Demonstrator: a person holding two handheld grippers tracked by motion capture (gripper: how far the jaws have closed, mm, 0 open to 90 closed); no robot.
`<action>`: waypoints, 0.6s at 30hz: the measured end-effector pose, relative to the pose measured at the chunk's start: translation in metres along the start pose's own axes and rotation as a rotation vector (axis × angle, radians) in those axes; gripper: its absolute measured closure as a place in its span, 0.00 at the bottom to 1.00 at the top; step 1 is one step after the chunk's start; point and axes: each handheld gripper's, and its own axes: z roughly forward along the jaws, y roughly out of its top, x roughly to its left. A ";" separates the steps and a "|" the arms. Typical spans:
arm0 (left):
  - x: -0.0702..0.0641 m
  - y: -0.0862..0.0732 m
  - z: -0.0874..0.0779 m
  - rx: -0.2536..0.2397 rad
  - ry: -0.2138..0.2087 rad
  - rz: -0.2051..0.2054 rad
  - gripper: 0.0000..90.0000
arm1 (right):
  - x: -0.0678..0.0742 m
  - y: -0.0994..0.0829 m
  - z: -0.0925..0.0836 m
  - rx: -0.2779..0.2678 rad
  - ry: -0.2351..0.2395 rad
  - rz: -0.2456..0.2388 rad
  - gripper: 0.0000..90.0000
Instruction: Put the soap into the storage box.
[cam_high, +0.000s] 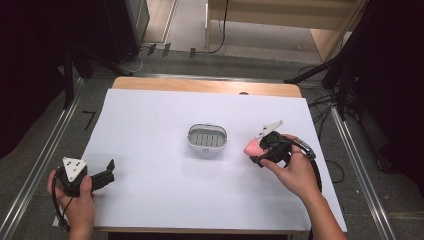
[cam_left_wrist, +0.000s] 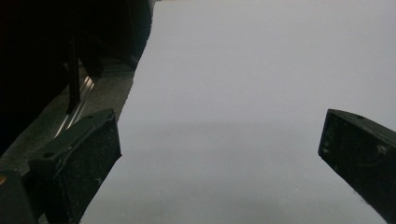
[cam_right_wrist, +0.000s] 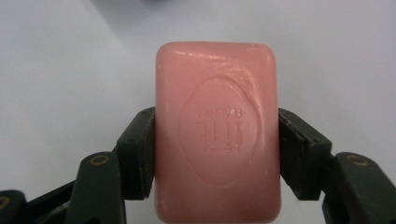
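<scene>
Soap (cam_right_wrist: 217, 130) | clamped between right claw (cam_right_wrist: 217, 154) pads | above table

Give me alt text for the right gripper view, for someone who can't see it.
A pink bar of soap with an oval stamped emblem is clamped by its long sides between the black tongs of the right gripper, above a white table cover. The bar's far end points away from the camera.

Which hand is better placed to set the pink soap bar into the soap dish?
Right. The right gripper is shut on the pink soap bar, beside the soap dish. The left gripper is open with nothing between its fingers, at the table's near left corner, farther from the dish.
</scene>
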 end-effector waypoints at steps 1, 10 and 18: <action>0.000 0.000 0.000 0.001 -0.001 0.001 0.00 | 0.000 0.002 0.000 -0.001 -0.001 -0.002 0.43; 0.001 0.000 0.001 0.001 -0.009 -0.015 0.00 | 0.005 0.019 0.002 -0.019 0.025 -0.102 0.43; 0.002 0.001 0.001 0.012 -0.015 -0.011 0.00 | 0.009 0.034 0.001 -0.039 0.046 -0.152 0.43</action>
